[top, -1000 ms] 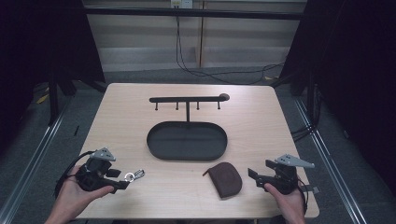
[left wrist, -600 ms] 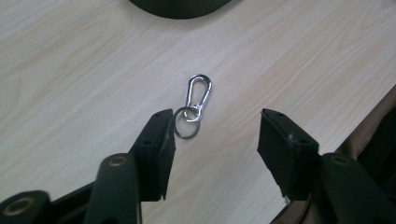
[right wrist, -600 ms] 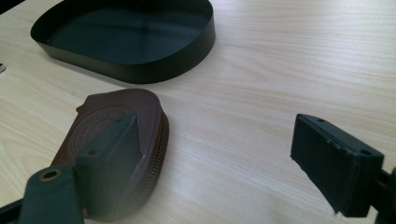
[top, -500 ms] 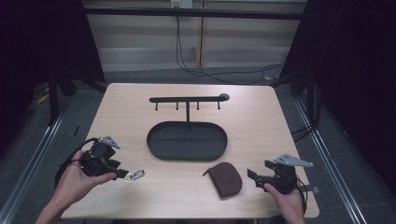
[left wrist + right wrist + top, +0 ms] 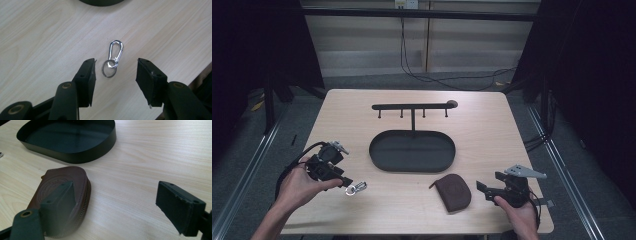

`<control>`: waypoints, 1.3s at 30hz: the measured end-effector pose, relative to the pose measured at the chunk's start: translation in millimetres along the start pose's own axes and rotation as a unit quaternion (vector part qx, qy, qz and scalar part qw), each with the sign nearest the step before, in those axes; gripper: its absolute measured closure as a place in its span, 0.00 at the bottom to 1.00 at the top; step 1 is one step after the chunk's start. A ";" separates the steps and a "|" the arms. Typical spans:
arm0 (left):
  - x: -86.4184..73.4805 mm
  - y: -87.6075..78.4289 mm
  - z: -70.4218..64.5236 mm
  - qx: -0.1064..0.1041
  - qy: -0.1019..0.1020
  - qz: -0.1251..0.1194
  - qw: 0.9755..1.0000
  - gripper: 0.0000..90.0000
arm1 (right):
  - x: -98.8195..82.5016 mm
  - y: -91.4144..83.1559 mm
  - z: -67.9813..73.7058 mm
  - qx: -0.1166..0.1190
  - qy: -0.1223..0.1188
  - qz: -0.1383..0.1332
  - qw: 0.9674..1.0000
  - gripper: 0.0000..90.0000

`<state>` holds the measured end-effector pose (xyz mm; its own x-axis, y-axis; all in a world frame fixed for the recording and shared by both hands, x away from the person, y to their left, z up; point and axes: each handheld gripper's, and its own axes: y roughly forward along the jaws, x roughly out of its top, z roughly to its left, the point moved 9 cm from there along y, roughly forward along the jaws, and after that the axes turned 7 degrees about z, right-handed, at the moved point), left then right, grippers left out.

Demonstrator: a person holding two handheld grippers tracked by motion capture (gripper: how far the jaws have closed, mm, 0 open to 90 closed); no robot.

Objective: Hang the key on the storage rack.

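A silver key ring with a snap clip (image 5: 111, 64) lies flat on the wooden table, at the front left (image 5: 356, 188). My left gripper (image 5: 343, 181) points at it. In the left gripper view its jaws (image 5: 116, 63) have just been opening; the ring lies on the table between the tips and neither pad touches it. A brown zipped leather pouch (image 5: 453, 192) rests at the front, right of centre. My right gripper (image 5: 482, 190) is open just right of the pouch (image 5: 60, 180), its left jaw over the pouch's edge, nothing held (image 5: 117, 192).
A black oval tray (image 5: 412, 167) sits mid-table, its wall (image 5: 72, 152) beyond the pouch. Behind it stands a black rack with pegs (image 5: 412, 106). The table's front edge runs close under both hands.
My left hand has drawn back from the table's front edge, toward the far side. The key ring stays where it lay. The right hand and pouch have not moved.
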<state>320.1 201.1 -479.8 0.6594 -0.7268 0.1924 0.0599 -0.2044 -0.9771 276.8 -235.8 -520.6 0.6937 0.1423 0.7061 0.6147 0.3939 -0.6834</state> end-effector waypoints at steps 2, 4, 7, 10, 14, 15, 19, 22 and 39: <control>1.5 6.2 0.0 -0.003 0.008 0.017 1.000 0.56 | -0.3 0.4 0.1 0.002 0.000 0.001 1.000 0.16; 4.4 11.5 0.4 0.000 0.015 0.031 0.999 0.56 | -0.4 0.2 0.1 0.002 0.000 0.001 1.000 0.16; 7.9 18.1 -0.2 0.000 0.016 0.047 0.999 0.57 | -0.5 -0.1 0.2 0.002 0.000 0.001 1.000 0.16; 10.7 24.7 -1.0 -0.005 0.026 0.061 0.998 0.59 | -1.4 1.5 0.6 0.003 -0.002 0.007 1.000 0.16; 15.9 30.6 1.8 -0.007 0.025 0.067 0.997 0.61 | -1.8 1.5 0.9 0.003 -0.003 0.009 1.000 0.16; 17.5 32.0 1.1 -0.015 0.026 0.065 0.997 0.61 | -1.7 1.5 1.0 0.004 -0.003 0.008 1.000 0.16; 19.1 38.9 -0.1 -0.022 0.035 0.079 0.996 0.61 | -1.9 1.6 1.6 0.005 -0.004 0.009 1.000 0.16; 20.4 45.7 -0.8 -0.024 0.034 0.091 0.995 0.61 | -2.0 1.9 1.4 0.005 -0.004 0.010 1.000 0.16; 23.8 69.1 -0.5 -0.033 0.008 0.110 0.993 0.72 | -2.1 2.2 1.6 0.009 -0.003 0.010 1.000 0.16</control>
<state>339.6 169.3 -542.7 0.6387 -0.7691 -0.0226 -0.1333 -0.0817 -0.9877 276.2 -233.8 -523.3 0.7032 0.1563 0.6936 0.5941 0.4067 -0.6940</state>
